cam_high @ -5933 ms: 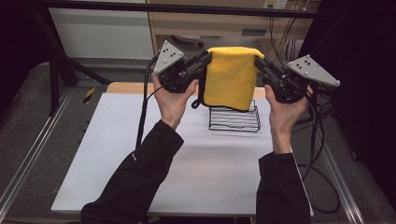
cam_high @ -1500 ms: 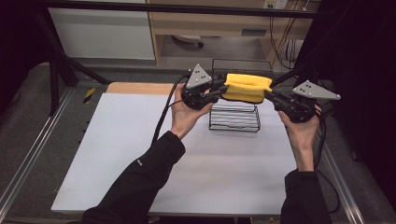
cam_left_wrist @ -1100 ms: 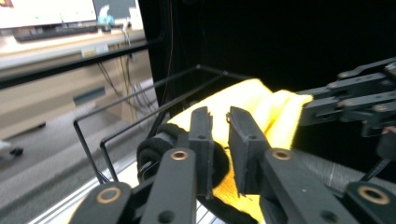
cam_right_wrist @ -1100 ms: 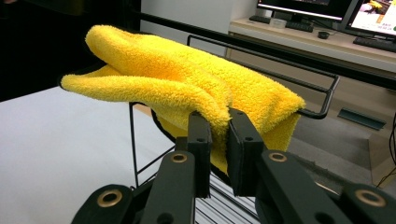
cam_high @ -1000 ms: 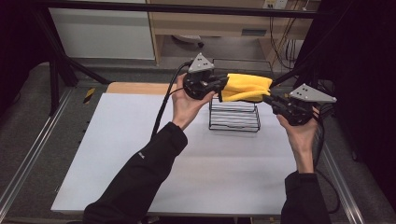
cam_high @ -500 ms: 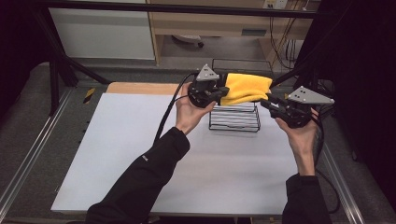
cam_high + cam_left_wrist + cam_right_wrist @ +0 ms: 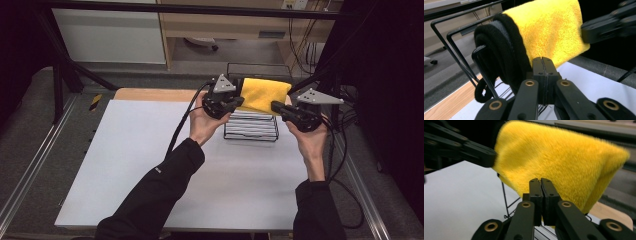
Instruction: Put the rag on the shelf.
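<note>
Judging from how things lay, the main risk was the yellow towel [image 7: 265,94] being dragged off the wire rack [image 7: 250,131]. The towel was draped over the rack's top bars, at about 1 o'clock on the white table [image 7: 150,150]. Its near edge hung down towards the person.

The left gripper [image 7: 238,103] sat at the towel's 9 o'clock edge, and the right gripper [image 7: 275,106] at its 4 o'clock corner. Each had its jaws pressed tightly together. In the two gripper views no cloth showed between the pads, but the tips sat so close to the pile that a pinched hem could not be ruled out.

If a thread or hem was caught, pulling either hand back would probably have tugged the cloth askew or slid it off the bars. The rack looked light, so a snag might also have tipped it or skated it across the smooth table.

The left gripper view showed the towel's black border and a hanging black loop [image 7: 482,93] right beside a rack wire. A sideways sweep there could have hooked the loop and bunched the fold.
</note>
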Demonstrator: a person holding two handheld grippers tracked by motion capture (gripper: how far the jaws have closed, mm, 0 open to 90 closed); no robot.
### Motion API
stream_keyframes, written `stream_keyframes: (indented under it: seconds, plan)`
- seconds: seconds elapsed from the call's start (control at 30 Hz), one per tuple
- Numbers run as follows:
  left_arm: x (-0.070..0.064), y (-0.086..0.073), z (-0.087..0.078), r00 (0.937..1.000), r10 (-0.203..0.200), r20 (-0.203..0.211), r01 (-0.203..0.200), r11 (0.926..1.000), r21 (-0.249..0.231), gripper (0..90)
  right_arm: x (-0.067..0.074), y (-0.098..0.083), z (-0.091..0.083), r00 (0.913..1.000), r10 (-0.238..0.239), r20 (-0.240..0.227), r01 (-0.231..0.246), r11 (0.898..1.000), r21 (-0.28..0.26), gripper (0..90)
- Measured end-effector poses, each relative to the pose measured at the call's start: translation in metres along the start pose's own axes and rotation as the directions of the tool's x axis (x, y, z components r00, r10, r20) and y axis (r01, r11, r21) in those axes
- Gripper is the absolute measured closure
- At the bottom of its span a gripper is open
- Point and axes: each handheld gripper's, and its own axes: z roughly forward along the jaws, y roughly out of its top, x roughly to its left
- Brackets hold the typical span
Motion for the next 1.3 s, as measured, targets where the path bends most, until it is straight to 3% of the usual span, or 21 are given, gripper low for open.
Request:
stream_keyframes:
  seconds: [0.23,0.37,0.5,0.7,1.03,1.3]
  plan:
    - [0.006,-0.011,0.006,0.9999,-0.014,-0.007,0.014,0.9999,0.008,90.0,-0.009,-0.018,0.016,0.9977,0.043,0.052,-0.044,0.999,0.02,90.0]
    - [0.008,-0.015,0.001,0.9997,-0.023,0.003,0.023,0.9997,-0.003,90.0,-0.008,-0.018,0.012,0.9985,0.039,0.039,-0.039,0.999,0.012,88.4]
    - [0.008,-0.02,-0.01,0.9995,-0.028,0.014,0.028,0.9996,-0.008,89.2,-0.002,-0.015,0.005,0.9993,0.034,0.018,-0.034,0.999,-0.006,81.3]
    - [0.012,-0.039,-0.031,0.9993,-0.036,0.013,0.036,0.9989,0.03,74.9,0.009,-0.013,-0.004,0.9992,0.038,-0.011,-0.038,0.999,-0.014,65.9]
    - [0.026,-0.091,-0.074,0.9975,-0.066,-0.023,0.068,0.9909,0.116,45.7,0.029,-0.023,-0.008,0.998,0.05,-0.038,-0.049,0.999,0.021,42.9]
    - [0.036,-0.143,-0.119,0.9928,-0.089,-0.08,0.097,0.9897,0.105,20.5,0.041,-0.043,-0.004,0.9945,0.091,-0.053,-0.088,0.995,0.052,21.2]
